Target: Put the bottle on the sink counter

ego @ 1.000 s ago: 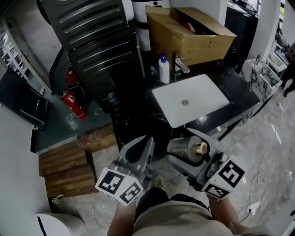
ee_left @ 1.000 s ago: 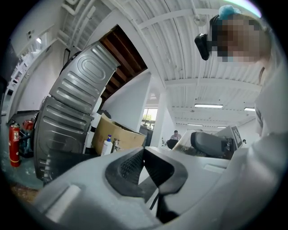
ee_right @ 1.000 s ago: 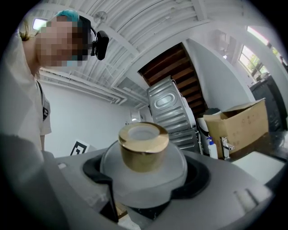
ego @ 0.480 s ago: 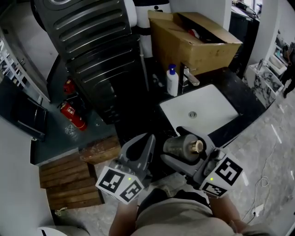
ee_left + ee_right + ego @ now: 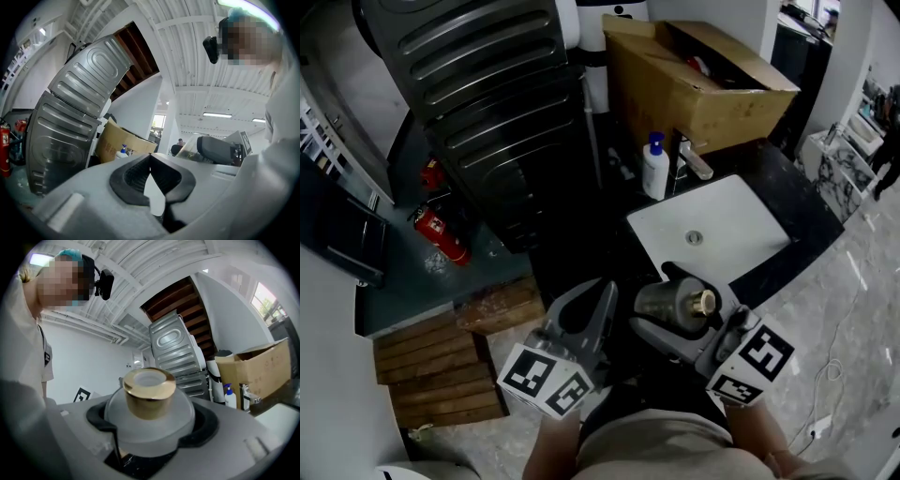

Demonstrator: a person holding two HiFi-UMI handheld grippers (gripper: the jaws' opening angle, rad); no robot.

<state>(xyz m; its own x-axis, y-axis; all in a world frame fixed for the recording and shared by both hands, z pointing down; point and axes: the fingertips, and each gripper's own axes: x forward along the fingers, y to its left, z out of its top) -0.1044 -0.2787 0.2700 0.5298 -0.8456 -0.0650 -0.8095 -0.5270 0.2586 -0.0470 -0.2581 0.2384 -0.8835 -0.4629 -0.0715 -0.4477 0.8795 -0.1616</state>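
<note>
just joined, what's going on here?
A person stands facing the black sink counter with a gripper in each hand. The right gripper has its jaws shut on a frosted bottle with a gold cap, held in the air short of the counter. The left gripper is shut on nothing. The bottle is not yet set down.

We log left hand-held gripper [image 5: 598,294], right hand-held gripper [image 5: 667,302]: grey shells, black pads [image 5: 130,178], black-and-white marker cubes [image 5: 546,381]; pale shirt [image 5: 647,452].
</note>
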